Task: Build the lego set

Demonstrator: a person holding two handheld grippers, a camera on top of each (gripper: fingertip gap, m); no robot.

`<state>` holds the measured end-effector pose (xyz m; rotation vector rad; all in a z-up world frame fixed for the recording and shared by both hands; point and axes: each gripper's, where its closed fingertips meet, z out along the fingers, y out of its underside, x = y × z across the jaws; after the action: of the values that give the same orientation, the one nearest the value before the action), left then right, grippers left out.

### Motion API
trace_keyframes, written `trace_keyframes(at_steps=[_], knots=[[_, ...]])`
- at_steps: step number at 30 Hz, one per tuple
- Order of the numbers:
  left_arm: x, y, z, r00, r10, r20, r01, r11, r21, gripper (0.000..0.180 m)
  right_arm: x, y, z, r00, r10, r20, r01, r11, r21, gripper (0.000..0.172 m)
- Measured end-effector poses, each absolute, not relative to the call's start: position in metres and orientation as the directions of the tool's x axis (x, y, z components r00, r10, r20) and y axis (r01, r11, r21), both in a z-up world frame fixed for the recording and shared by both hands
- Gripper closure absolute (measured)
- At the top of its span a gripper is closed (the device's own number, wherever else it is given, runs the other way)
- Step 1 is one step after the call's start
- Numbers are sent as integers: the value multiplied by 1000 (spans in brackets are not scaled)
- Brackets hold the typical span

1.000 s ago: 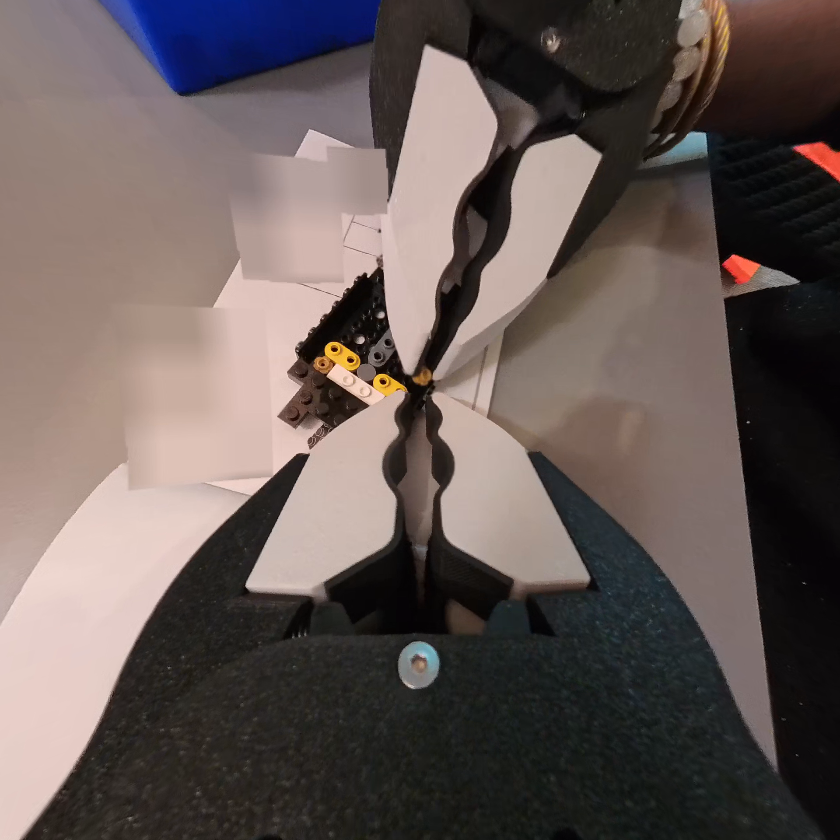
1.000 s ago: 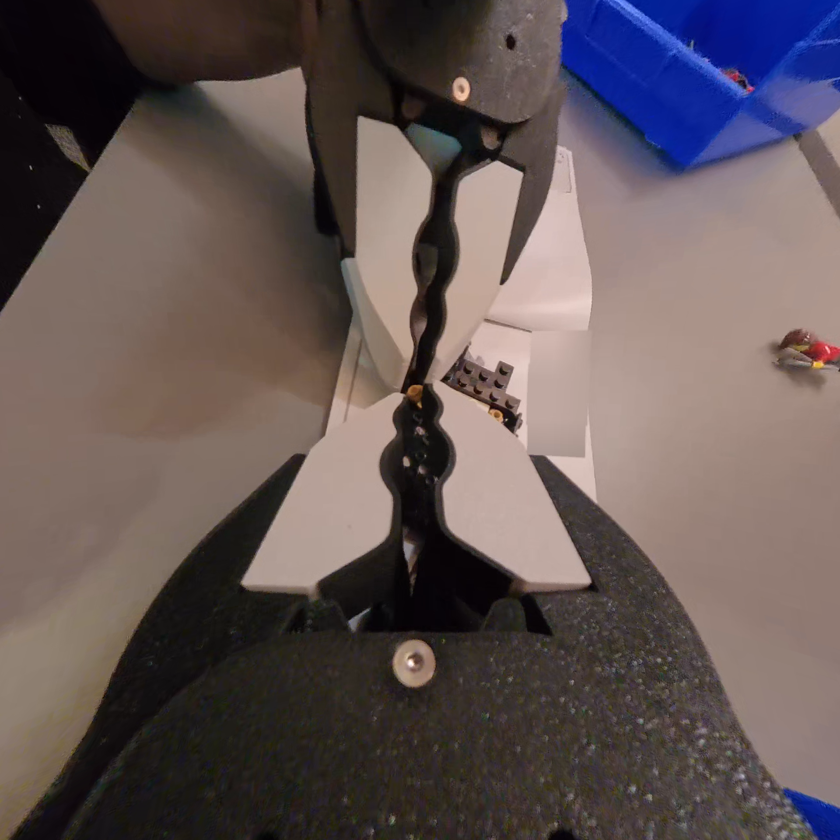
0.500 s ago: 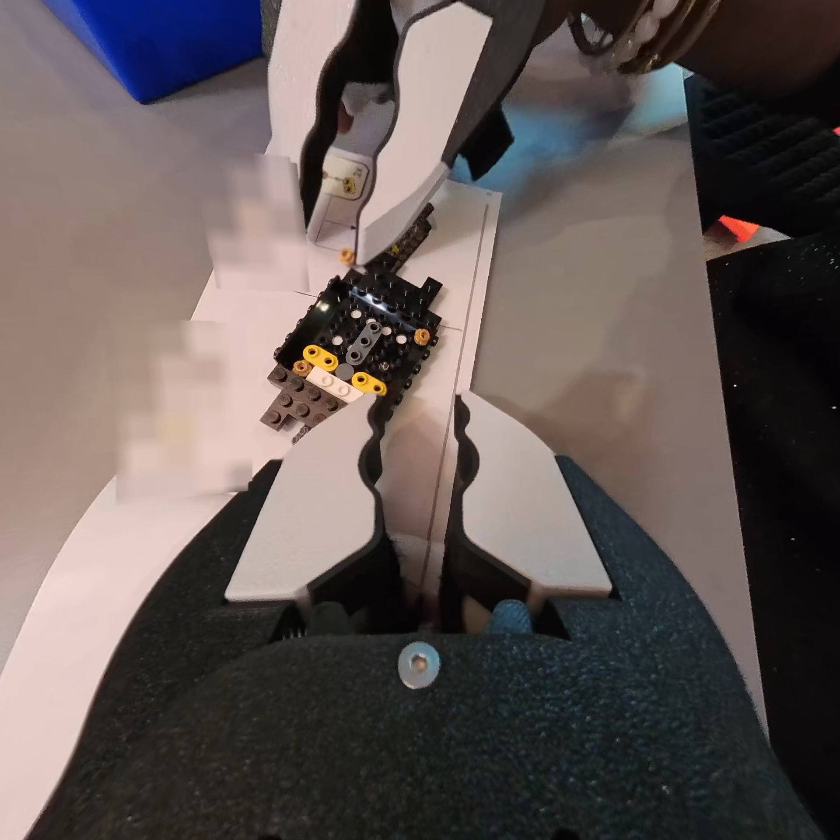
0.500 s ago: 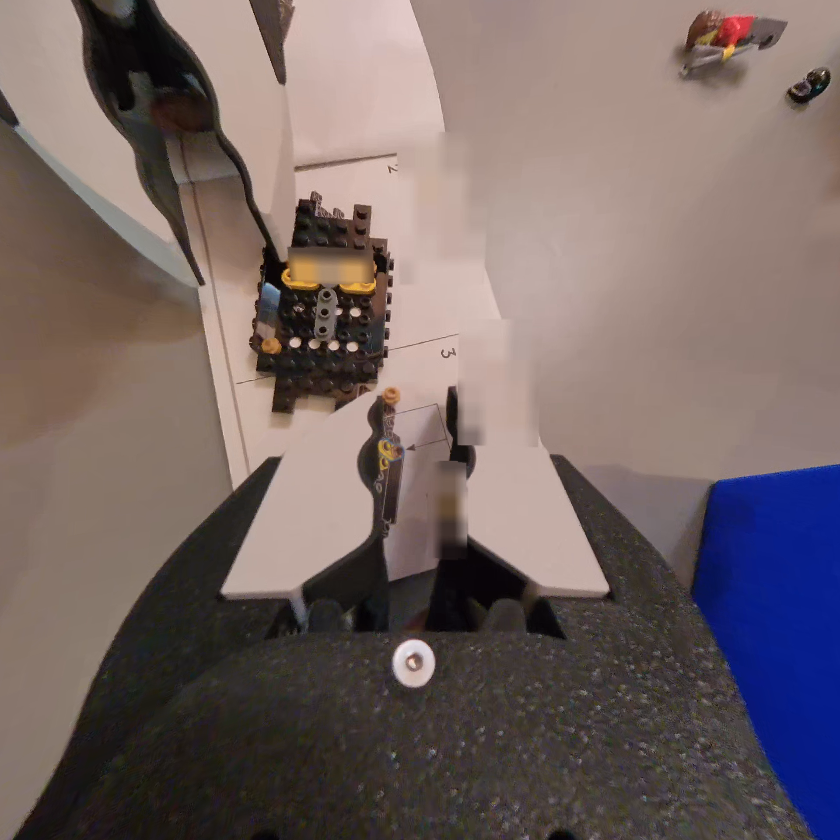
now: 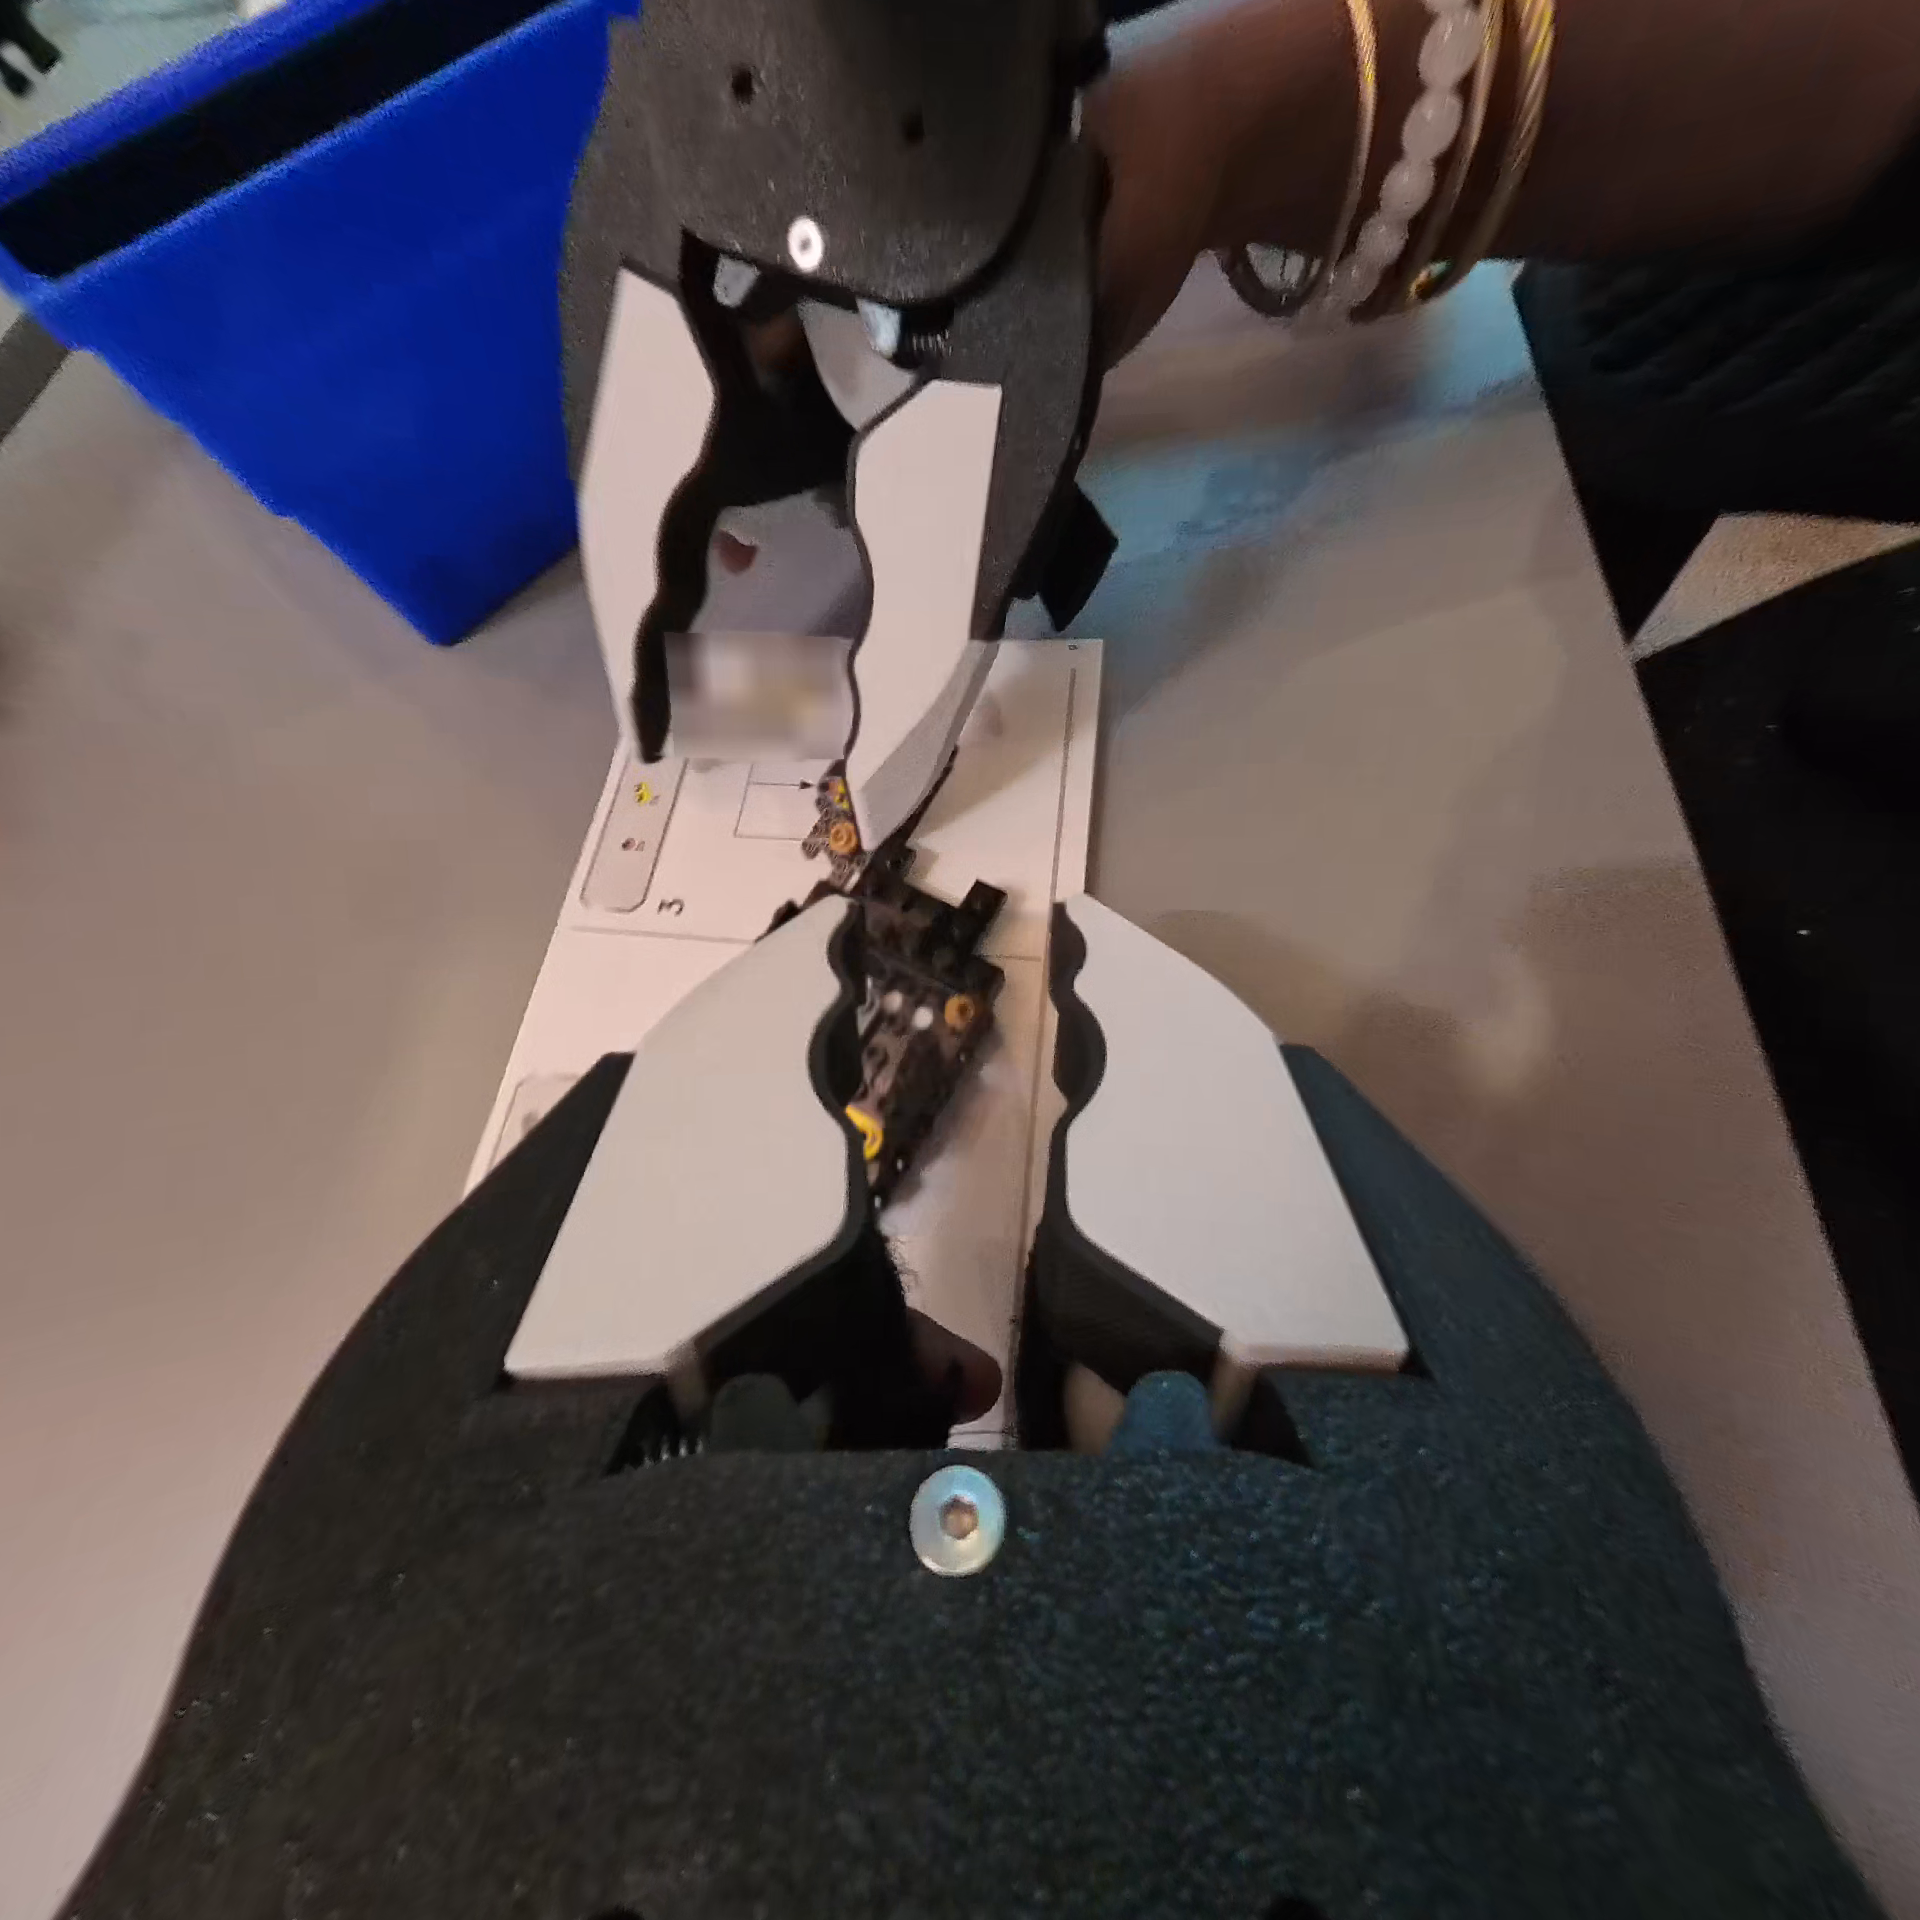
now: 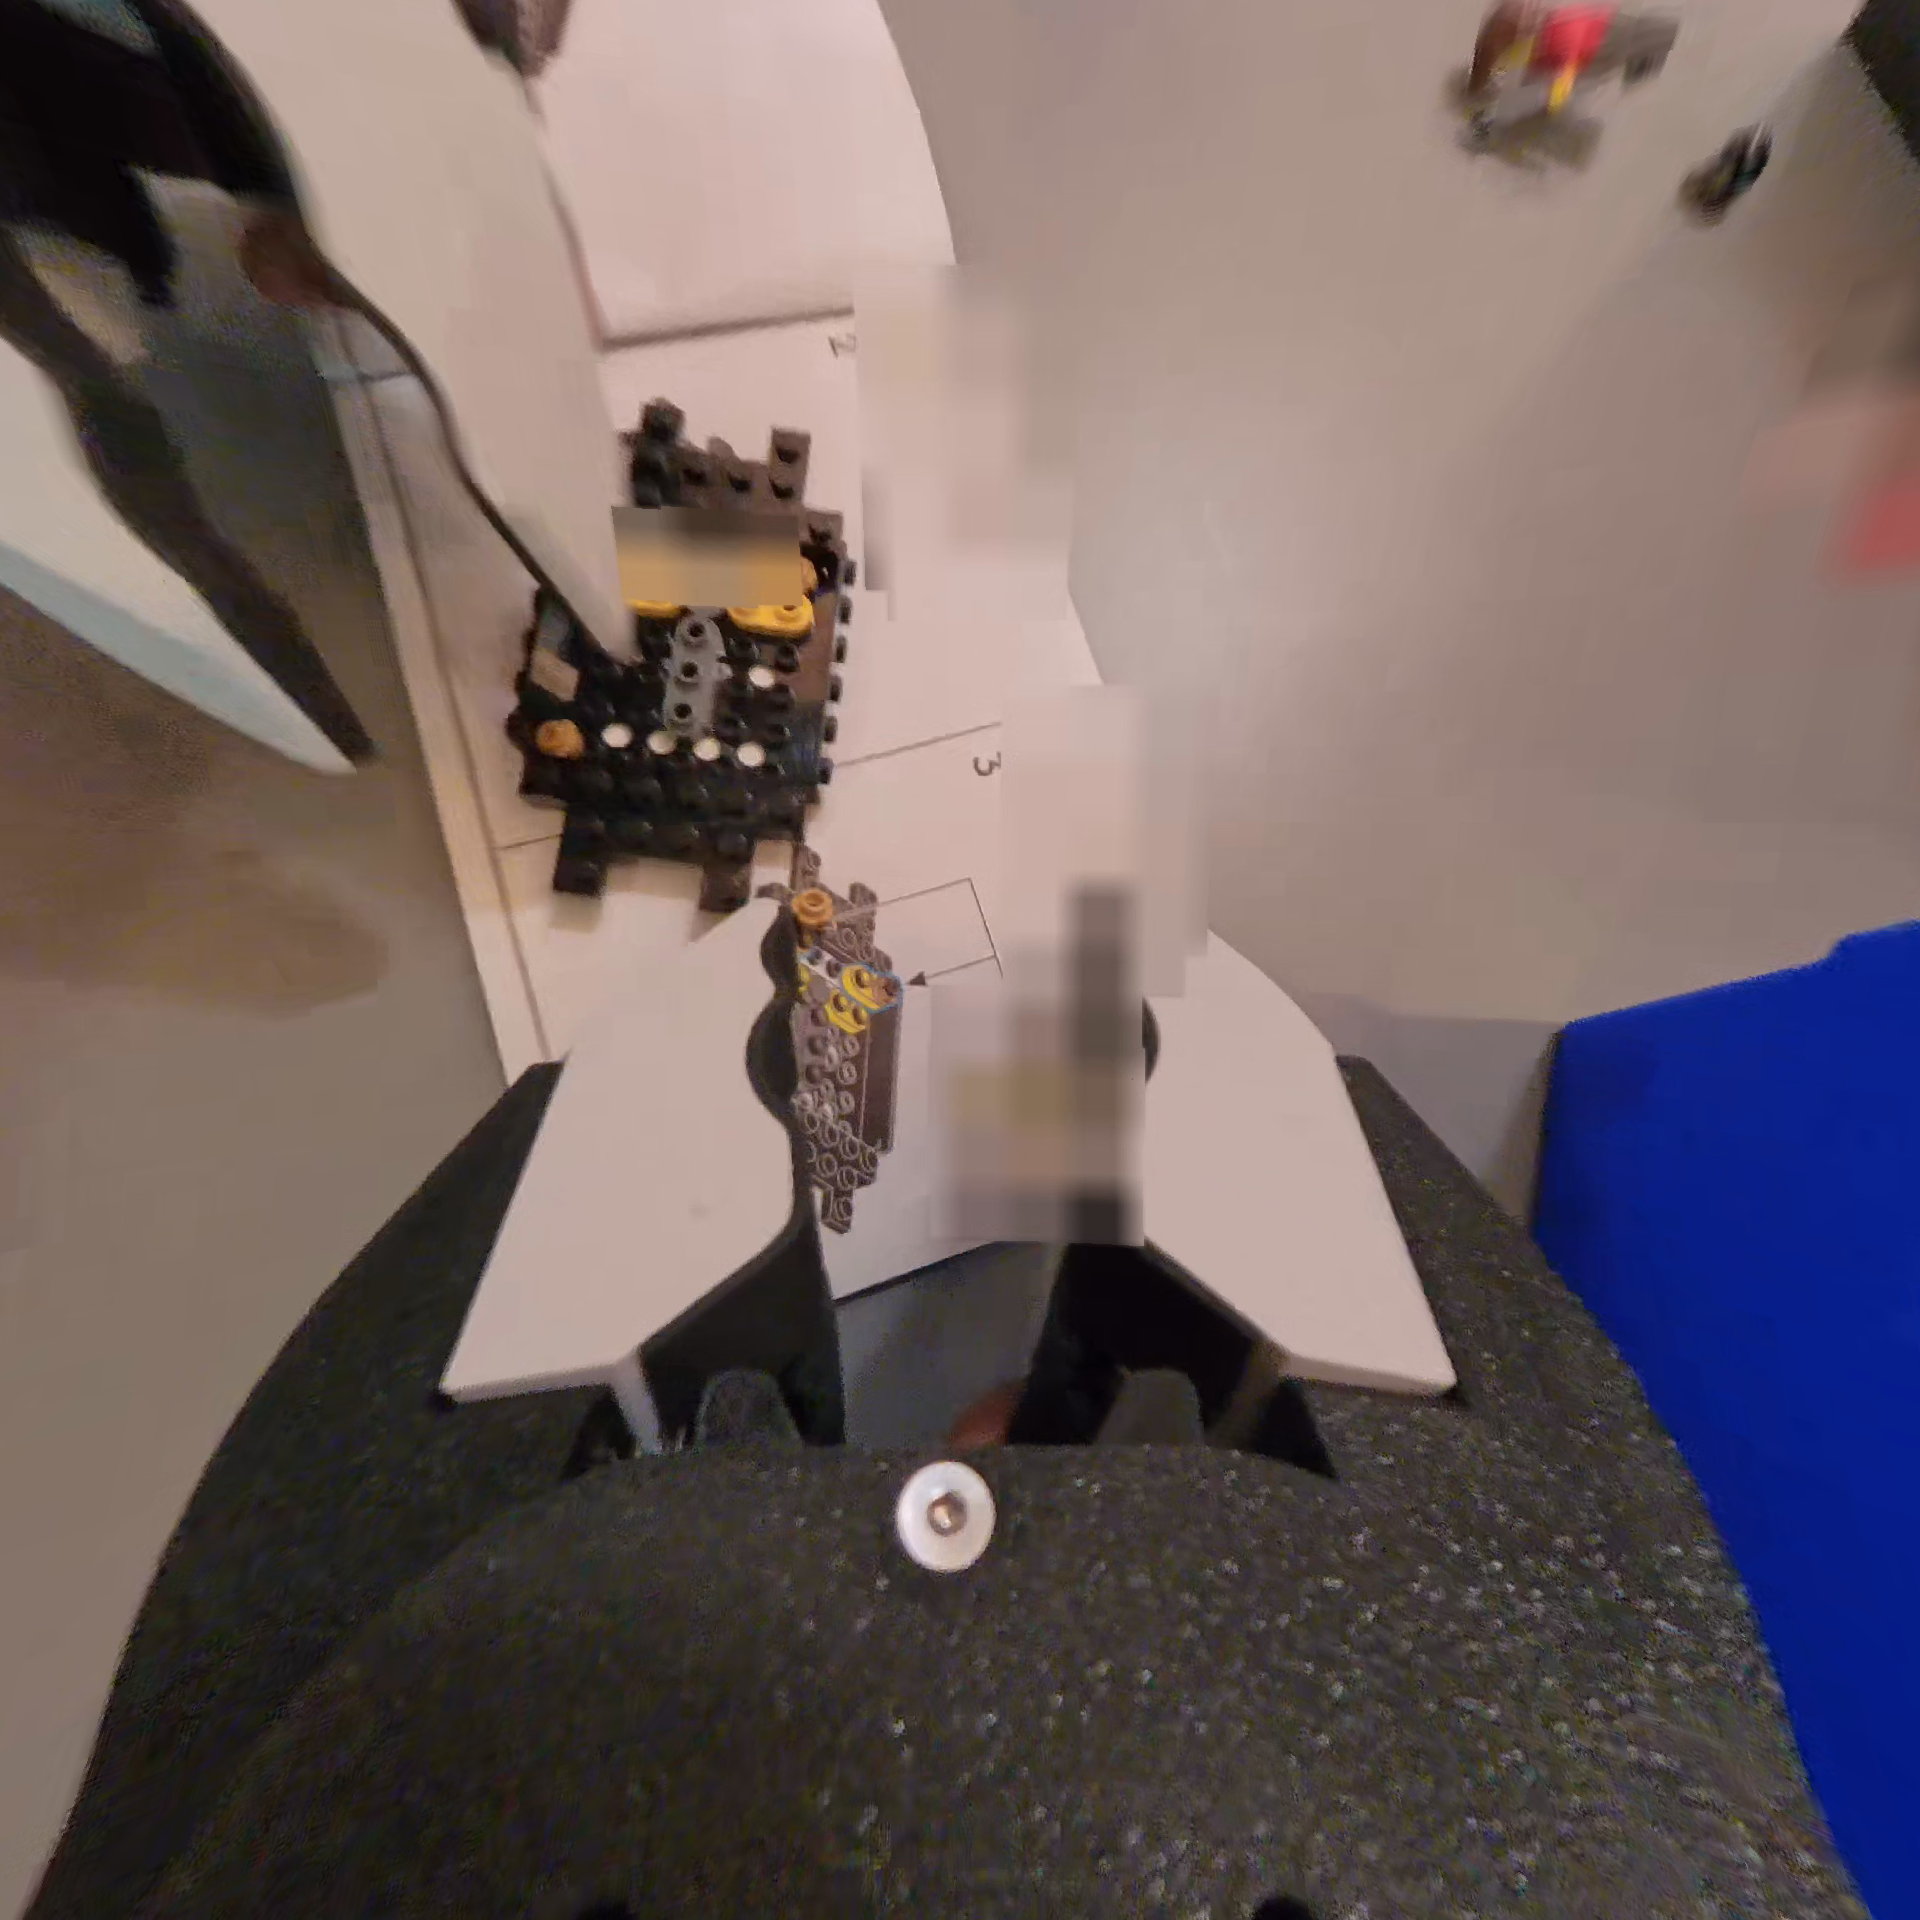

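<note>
A black brick model (image 5: 914, 1039) with yellow, grey and tan pieces lies on a white instruction sheet (image 5: 665, 987). My left gripper (image 5: 945, 920) is open, and the model lies between its fingers with a gap on the right side. My right gripper (image 5: 753, 779) faces it from above and is open. A small tan round stud (image 5: 844, 833) sits at one of its fingertips. In the right wrist view the stud (image 6: 814, 906) is at my right gripper's (image 6: 966, 935) left fingertip, above a printed picture on the sheet (image 6: 727, 208). I cannot tell whether it clings or lies on the paper. The model (image 6: 675, 727) lies beyond, partly under my left gripper (image 6: 468, 691).
A blue bin (image 5: 312, 343) stands at the back left; it also shows in the right wrist view (image 6: 1714, 1247). A small red and grey figure (image 6: 1548, 73) and a dark piece (image 6: 1730, 177) lie on the grey table. A hand with bracelets (image 5: 1434, 156) holds the right gripper. My right tips are roughly 25 cm from the dark piece (image 6: 1730, 177).
Both grippers were shut tip to tip on the tan stud over the model. Both have opened and drawn apart. The stud stays at the right fingertip; my left gripper now straddles the model.
</note>
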<state>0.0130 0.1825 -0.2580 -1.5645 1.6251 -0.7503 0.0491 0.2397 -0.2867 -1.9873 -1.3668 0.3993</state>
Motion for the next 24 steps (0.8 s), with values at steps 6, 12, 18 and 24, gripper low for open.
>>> trace_keyframes(at_steps=[6,12,18,24], knots=[[41,188,-278,-74,-996,-58,-692,93,-716,137,46,240,-284,354,911,210,686,-100,-721,115],[51,182,-292,-94,-995,22,-744,55,-666,129,48,236,-279,350,913,210,657,-79,-750,114],[37,185,-263,-67,-998,-14,-648,54,-760,120,52,227,-255,385,909,159,548,-86,-832,123],[-30,223,-206,151,-986,-76,-467,-4,-884,125,24,198,-283,427,901,75,583,-211,-784,104]])
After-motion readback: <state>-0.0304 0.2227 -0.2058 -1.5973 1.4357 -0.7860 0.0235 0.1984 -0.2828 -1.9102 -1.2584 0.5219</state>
